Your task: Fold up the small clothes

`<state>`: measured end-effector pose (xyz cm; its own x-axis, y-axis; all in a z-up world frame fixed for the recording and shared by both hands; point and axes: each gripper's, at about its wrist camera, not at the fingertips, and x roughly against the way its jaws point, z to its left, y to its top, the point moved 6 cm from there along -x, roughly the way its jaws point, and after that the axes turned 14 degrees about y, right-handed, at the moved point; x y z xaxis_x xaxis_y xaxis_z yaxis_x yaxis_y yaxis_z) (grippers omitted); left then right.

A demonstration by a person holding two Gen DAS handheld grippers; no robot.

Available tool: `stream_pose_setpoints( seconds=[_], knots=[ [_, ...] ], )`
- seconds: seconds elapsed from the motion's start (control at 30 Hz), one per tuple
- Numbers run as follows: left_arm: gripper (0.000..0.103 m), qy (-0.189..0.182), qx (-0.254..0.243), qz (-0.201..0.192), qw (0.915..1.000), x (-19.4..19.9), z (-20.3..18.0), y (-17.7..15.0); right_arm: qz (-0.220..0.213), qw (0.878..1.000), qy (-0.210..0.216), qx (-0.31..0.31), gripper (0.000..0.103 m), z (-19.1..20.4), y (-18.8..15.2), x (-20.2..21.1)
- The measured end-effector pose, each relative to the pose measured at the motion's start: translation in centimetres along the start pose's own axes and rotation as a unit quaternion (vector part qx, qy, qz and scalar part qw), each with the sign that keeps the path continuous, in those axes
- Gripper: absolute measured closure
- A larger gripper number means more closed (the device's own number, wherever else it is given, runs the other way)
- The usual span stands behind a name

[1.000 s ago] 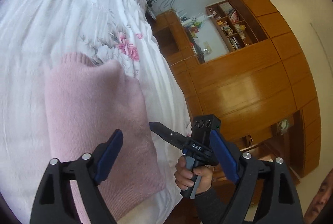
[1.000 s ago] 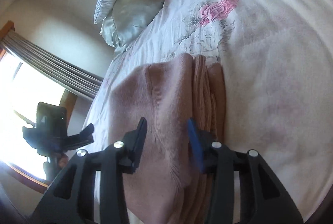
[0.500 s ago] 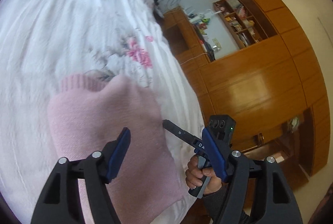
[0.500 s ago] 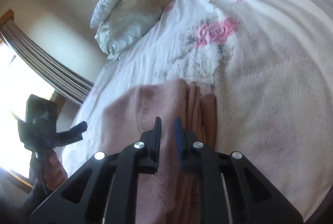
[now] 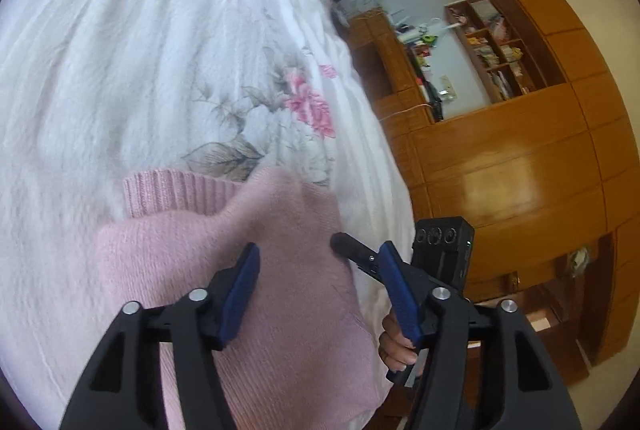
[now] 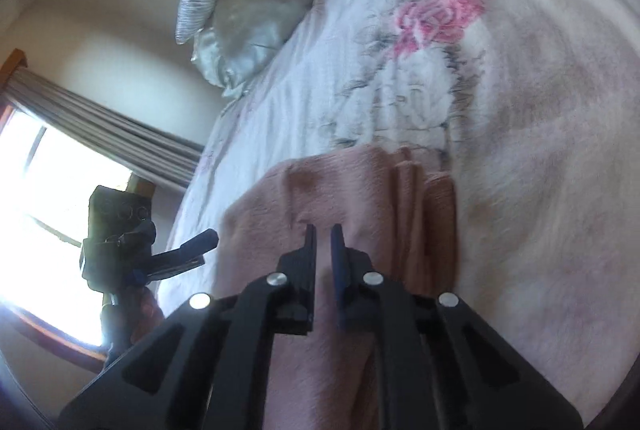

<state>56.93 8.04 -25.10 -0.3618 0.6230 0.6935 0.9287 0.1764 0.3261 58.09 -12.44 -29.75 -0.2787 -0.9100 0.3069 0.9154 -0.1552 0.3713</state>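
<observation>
Jaws: left gripper [image 5: 318, 288] wide apart, holding nothing, above pink knitted sweater [image 5: 256, 270]; right gripper [image 6: 323, 250] narrowed to slit, whether knit is pinched cannot tell. Sweater lies folded on white floral quilt [image 5: 160, 50], stacked layers at 12 o'clock of right fingertips, ribbed hem [image 5: 176, 190] at 11 o'clock of left. Judgement: folding mostly done; final tidy or one more fold left.

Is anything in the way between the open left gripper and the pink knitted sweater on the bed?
Nothing visible. The left gripper hangs open directly over the pink knitted sweater lying on the white floral bedspread. The right gripper, nearly shut, is at the sweater's far side.
</observation>
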Motion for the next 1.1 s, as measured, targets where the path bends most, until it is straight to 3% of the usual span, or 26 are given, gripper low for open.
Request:
stream_pose_setpoints(
  seconds=[0.1, 0.17, 0.2, 0.27, 0.3, 0.33, 0.37, 0.43, 0.5, 0.57, 0.6, 0.63, 0.67, 0.7, 0.73, 0.77, 0.9, 0.93, 0.97, 1.03, 1.1],
  knots=[
    [0.039, -0.029, -0.033, 0.008, 0.9990, 1.4, -1.1, -2.6, 0.040, 0.999, 0.018, 0.014, 0.097, 1.4, -2.7, -0.6],
    [0.041, -0.013, -0.041, 0.030, 0.9986, 0.2, -0.2, -4.2, 0.057, 0.998, -0.028, 0.027, 0.103, -0.2, -3.8, -1.2],
    [0.049, 0.010, -0.036, 0.037, 0.9986, -0.8, 0.9, -4.7, 0.056, 0.998, -0.026, 0.019, 0.103, -1.2, -3.9, -1.1],
    [0.078, 0.020, -0.022, 0.038, 0.9989, -2.2, 2.7, -5.1, 0.036, 0.999, -0.026, -0.006, 0.103, -2.4, -3.4, 0.0],
    [0.080, 0.025, -0.010, 0.035, 0.9990, -2.2, 3.3, -4.9, 0.030, 0.999, -0.032, -0.006, 0.103, -2.3, -3.3, 0.6],
    [0.072, 0.017, 0.007, 0.037, 0.9992, -1.9, 3.4, -4.8, 0.025, 0.999, -0.040, -0.002, 0.103, -1.7, -3.3, 1.2],
    [0.053, 0.011, 0.013, 0.032, 0.9993, -1.2, 3.1, -4.7, 0.024, 0.999, -0.038, 0.000, 0.102, -0.8, -3.6, 1.8],
    [0.038, -0.002, -0.005, 0.012, 0.9999, 1.2, 1.3, -5.6, 0.036, 0.999, -0.005, 0.019, 0.095, 2.1, -4.9, 2.6],
    [0.037, -0.027, -0.044, 0.012, 0.9986, 2.6, -0.3, -7.8, 0.064, 0.997, 0.020, 0.035, 0.095, 4.2, -7.1, 2.2],
    [0.039, -0.006, -0.064, 0.031, 0.9975, 1.8, -0.1, -10.0, 0.090, 0.996, 0.004, 0.028, 0.096, 3.3, -9.0, 1.3],
    [0.042, 0.012, -0.060, 0.043, 0.9972, 0.8, 0.7, -10.5, 0.095, 0.995, -0.033, 0.024, 0.103, 1.7, -9.5, 0.9],
    [0.049, 0.013, -0.050, 0.044, 0.9977, 0.0, 1.7, -10.7, 0.096, 0.994, -0.058, 0.014, 0.103, -0.3, -9.9, 0.9],
    [0.058, 0.007, -0.036, 0.045, 0.9983, -0.5, 2.3, -10.7, 0.088, 0.995, -0.048, -0.008, 0.103, -1.5, -10.1, 1.2],
    [0.059, 0.003, -0.020, 0.047, 0.9987, -0.7, 2.6, -10.6, 0.077, 0.996, -0.045, -0.018, 0.103, -1.7, -10.2, 1.7],
    [0.056, 0.004, -0.011, 0.047, 0.9988, -0.7, 2.5, -10.6, 0.071, 0.996, -0.053, -0.009, 0.103, -0.9, -10.4, 2.3],
    [0.045, 0.011, -0.011, 0.044, 0.9989, -0.1, 2.0, -10.6, 0.067, 0.996, -0.055, 0.002, 0.099, 0.1, -10.6, 2.9],
    [0.024, -0.029, -0.029, 0.014, 0.9991, 4.3, 0.0, -12.6, 0.068, 0.997, 0.002, 0.026, 0.094, 4.8, -12.8, 4.3],
    [0.013, -0.014, -0.031, 0.004, 0.9994, 5.2, 0.6, -13.5, 0.083, 0.996, 0.004, 0.028, 0.094, 4.9, -13.8, 4.1],
    [0.011, 0.006, -0.029, -0.001, 0.9996, 5.4, 1.5, -14.3, 0.099, 0.995, -0.006, 0.025, 0.094, 4.4, -14.6, 3.6],
    [0.011, 0.041, -0.001, 0.019, 0.9990, 4.4, 4.1, -15.8, 0.113, 0.993, -0.040, 0.011, 0.103, 1.8, -15.4, 3.4],
    [0.011, 0.074, 0.025, 0.055, 0.9954, 3.4, 6.4, -17.2, 0.098, 0.994, -0.033, -0.019, 0.103, 0.5, -14.9, 4.6]
  ],
)
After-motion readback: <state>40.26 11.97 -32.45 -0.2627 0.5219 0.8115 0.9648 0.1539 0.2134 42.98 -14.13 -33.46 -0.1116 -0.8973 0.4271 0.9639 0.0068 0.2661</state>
